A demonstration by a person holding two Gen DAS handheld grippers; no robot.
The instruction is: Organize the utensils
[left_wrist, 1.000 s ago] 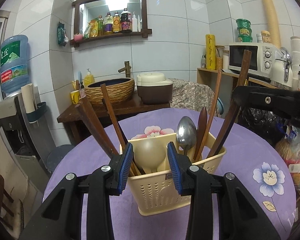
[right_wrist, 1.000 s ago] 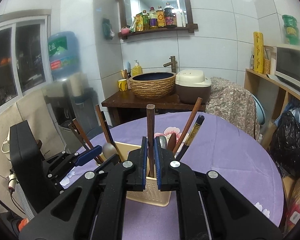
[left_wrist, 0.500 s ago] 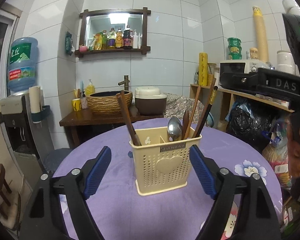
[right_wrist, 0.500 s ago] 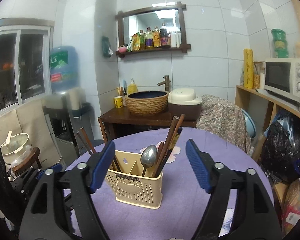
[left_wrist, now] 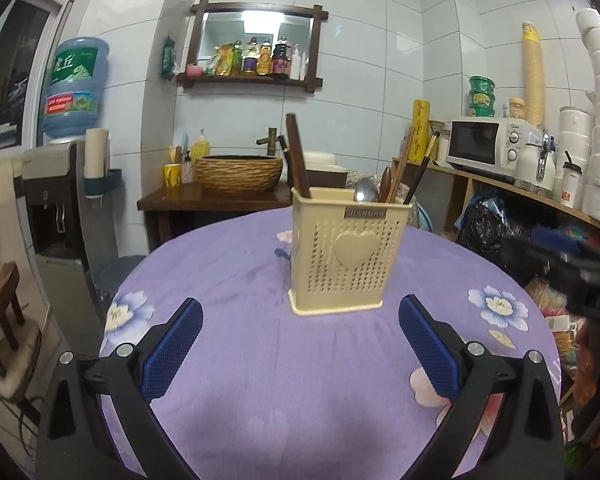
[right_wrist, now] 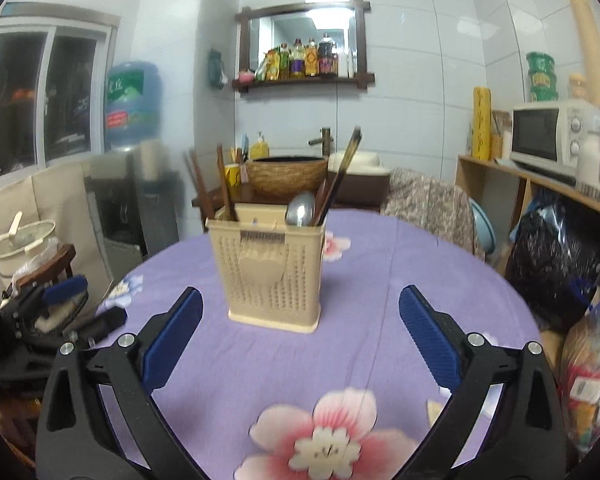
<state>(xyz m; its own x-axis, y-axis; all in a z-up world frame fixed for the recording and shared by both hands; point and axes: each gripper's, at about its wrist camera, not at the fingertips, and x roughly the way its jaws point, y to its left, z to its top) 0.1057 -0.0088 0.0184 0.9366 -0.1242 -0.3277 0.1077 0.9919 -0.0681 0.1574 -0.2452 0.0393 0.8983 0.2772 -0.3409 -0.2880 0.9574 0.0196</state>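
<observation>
Cream perforated utensil holder [left_wrist: 350,256], upright

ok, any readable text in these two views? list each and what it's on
"虎丘" (my best reading): green label of the water jug.
Nameplate on the utensil caddy: raised letters, too blurred to read.
Red band lower on the jug: print too small.
Yellow tube by the microwave: vertical script, unreadable.
Bottles on the mirror shelf and green tubs: labels too small.
Microwave dials: no legible marks.
</observation>
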